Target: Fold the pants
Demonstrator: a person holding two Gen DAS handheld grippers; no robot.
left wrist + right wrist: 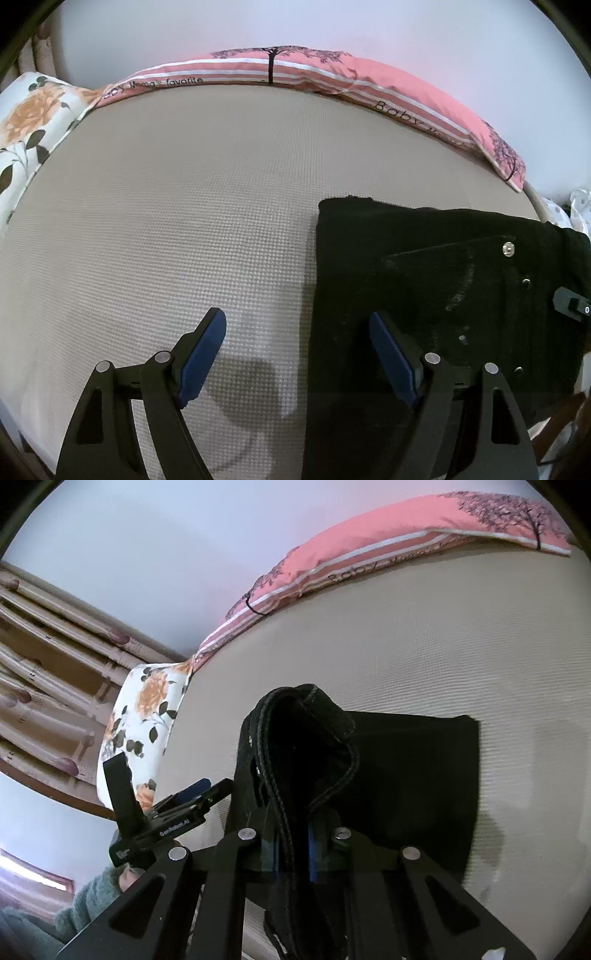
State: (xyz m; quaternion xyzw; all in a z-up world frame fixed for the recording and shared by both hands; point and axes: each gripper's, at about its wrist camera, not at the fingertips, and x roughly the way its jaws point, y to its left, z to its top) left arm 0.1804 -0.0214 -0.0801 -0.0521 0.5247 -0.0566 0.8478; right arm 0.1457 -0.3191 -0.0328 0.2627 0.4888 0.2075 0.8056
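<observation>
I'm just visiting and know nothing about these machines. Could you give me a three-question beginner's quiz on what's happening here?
1. True or false: the left tongs grip the black folded pants.
2. What do the right tongs pinch? A) pink striped pillow B) a stitched band of the pants C) nothing
3. Fill in: the pants lie on a beige textured ____.

Key: 1 false, they stand open above the surface; 2 B; 3 mattress.
</observation>
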